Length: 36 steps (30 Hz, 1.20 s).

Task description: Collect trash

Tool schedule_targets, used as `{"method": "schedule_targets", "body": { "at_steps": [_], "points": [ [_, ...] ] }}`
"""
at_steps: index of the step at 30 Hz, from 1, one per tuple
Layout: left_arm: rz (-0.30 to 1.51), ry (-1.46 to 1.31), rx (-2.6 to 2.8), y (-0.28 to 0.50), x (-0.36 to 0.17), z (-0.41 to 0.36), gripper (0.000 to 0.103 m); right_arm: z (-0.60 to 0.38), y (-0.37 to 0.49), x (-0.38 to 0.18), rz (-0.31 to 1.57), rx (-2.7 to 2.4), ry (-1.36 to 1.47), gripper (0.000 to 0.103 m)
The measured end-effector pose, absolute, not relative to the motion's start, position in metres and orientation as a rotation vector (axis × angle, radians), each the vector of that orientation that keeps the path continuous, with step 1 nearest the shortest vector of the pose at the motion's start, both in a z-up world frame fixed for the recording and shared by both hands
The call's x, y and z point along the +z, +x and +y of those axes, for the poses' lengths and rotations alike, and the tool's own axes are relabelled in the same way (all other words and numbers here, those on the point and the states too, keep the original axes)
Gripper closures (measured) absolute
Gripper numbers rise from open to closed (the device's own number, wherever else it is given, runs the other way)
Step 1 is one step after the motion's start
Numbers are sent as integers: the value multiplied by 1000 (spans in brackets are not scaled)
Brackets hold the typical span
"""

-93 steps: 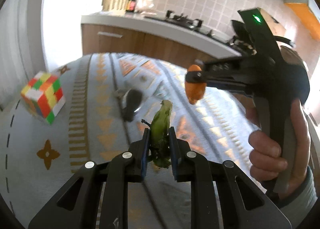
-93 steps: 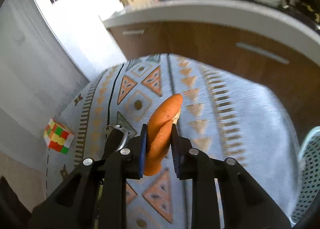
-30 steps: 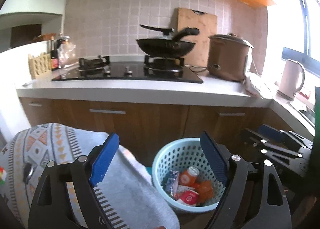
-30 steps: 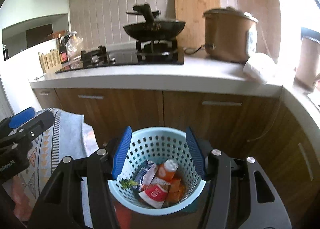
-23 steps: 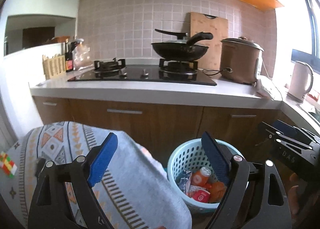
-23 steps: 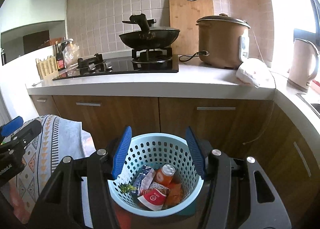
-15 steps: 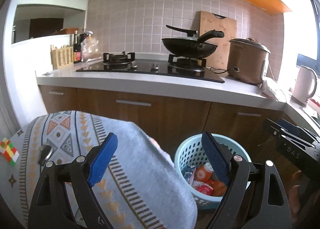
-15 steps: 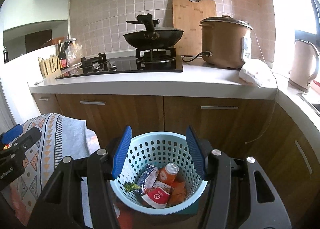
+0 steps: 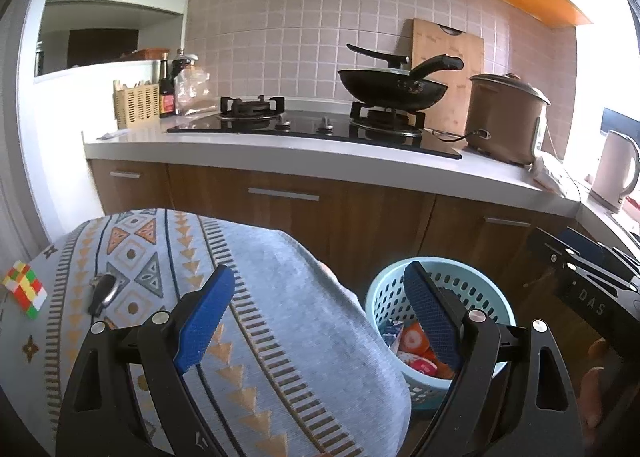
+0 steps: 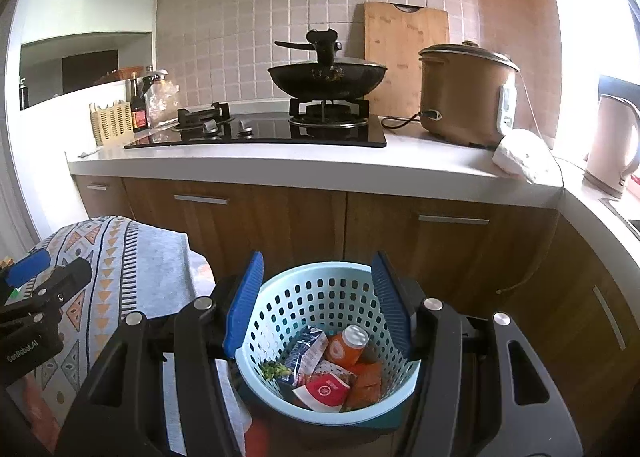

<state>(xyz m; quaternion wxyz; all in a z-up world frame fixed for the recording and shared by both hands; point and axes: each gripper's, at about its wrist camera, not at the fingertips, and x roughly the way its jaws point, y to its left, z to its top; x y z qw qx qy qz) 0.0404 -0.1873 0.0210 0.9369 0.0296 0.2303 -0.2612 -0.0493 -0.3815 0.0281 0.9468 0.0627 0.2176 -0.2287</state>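
A light blue perforated basket (image 10: 320, 289) stands on the floor by the cabinets. It holds trash: a small carton, an orange bottle (image 10: 346, 343), a red-and-white wrapper (image 10: 322, 391) and a green scrap (image 10: 272, 369). My right gripper (image 10: 318, 305) hovers over it, open and empty. My left gripper (image 9: 316, 317) is open and empty too, above the edge of the patterned tablecloth (image 9: 168, 257), with the basket (image 9: 390, 289) to its right. The right gripper's body (image 9: 580, 281) shows at the far right of the left wrist view.
On the tablecloth lie a colourful puzzle cube (image 9: 24, 289) and a small black-and-silver object (image 9: 102, 291). Behind is a kitchen counter (image 9: 280, 153) with a hob, a black wok (image 9: 392, 87), a brown rice cooker (image 10: 464, 93) and a kettle (image 9: 614, 165). Wooden cabinets stand behind the basket.
Three seconds ago the left gripper held a green scrap and the right an orange piece; both were empty and open over the last second. The left view has swung left toward the table.
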Motion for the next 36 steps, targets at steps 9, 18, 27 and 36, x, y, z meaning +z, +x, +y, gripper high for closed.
{"method": "schedule_targets", "body": {
  "at_steps": [9,18,27,36],
  "points": [
    [470,56,-514,43,20,-177,19,-365,-40,29,439,-460,82,50],
    [469,70,-489,44,19,-175,19,-361,-40,29,435,-461,70,50],
    [472,64,-487,45,19,-171,19,-359,-39,30,437,-462,68,50],
    [477,68,-486,46,17,-171,19,-358,-38,30,438,-460,62,50]
  ]
}}
